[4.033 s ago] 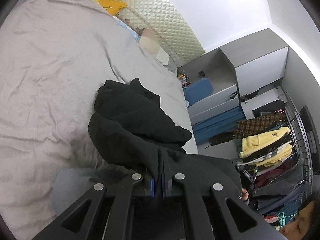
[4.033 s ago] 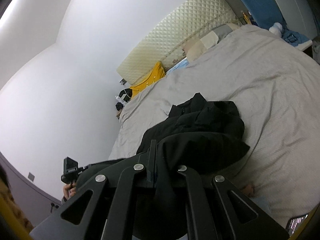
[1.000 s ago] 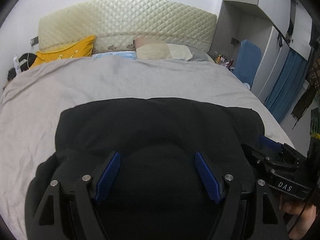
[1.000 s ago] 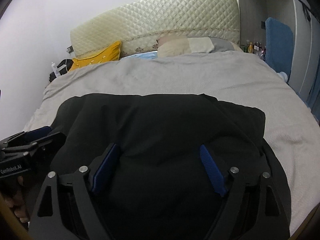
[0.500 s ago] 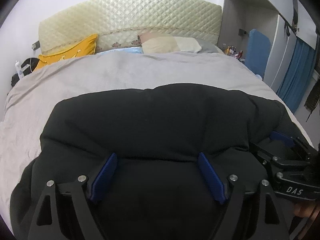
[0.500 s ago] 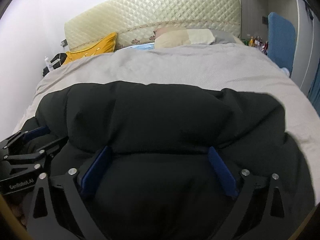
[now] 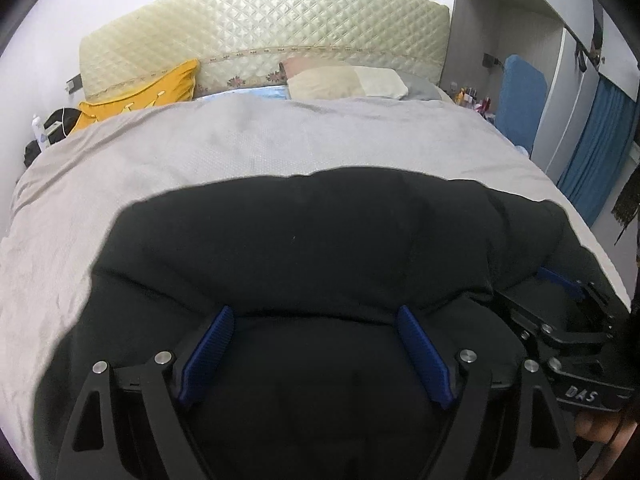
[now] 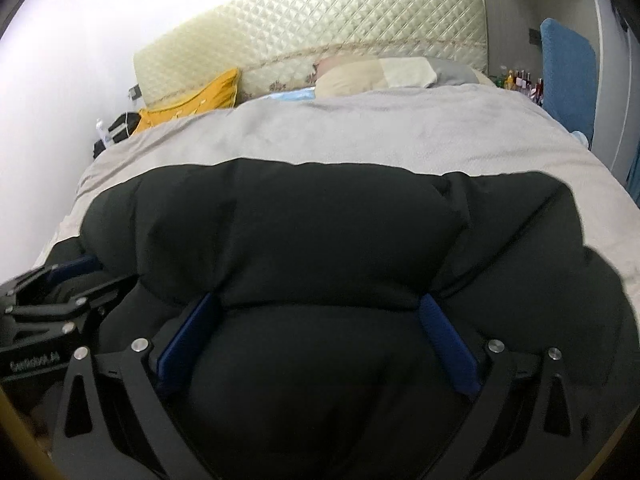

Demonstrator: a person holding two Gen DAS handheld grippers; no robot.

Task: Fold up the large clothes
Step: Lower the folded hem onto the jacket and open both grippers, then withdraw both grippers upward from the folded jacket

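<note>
A: Beyond both sets of tongs, the wide bed under its pale grey textured cover point(image 7: 248, 152) runs up to the cream quilted headboard point(image 7: 264, 28). The big black padded coat point(image 7: 320, 240) lies across the near end, directly beneath and ahead of the tongs, with a puffed roll of it bulging just past the fingertips.

B: And the tongs themselves?

A: The left tongs point(image 7: 314, 356) are spread wide, blue ribbed pads point(image 7: 206, 350) standing either side of a mound of black fabric without squeezing it. The right tongs point(image 8: 316, 342) are splayed wider; their jaws have just been opening, coat between them but not pinched. In the right view, the left tongs sit just to the left of the right pair.

B: What could go wrong?

A: I'd judge the padding is the trouble. Nothing grips it, so the springy roll may relax and unroll the fold. A careless closing could also gather several thick layers at once, or catch the bed cover beneath, dragging everything askew. The black-on-black makes edges hard to pick out, so a hem could easily be missed.

B: The hands' pose?

A: Both point steeply down and forward onto the coat, side by side, level with each other. Part of a hand point(image 7: 596, 428) shows behind the right tongs at the left view's right edge.
</note>
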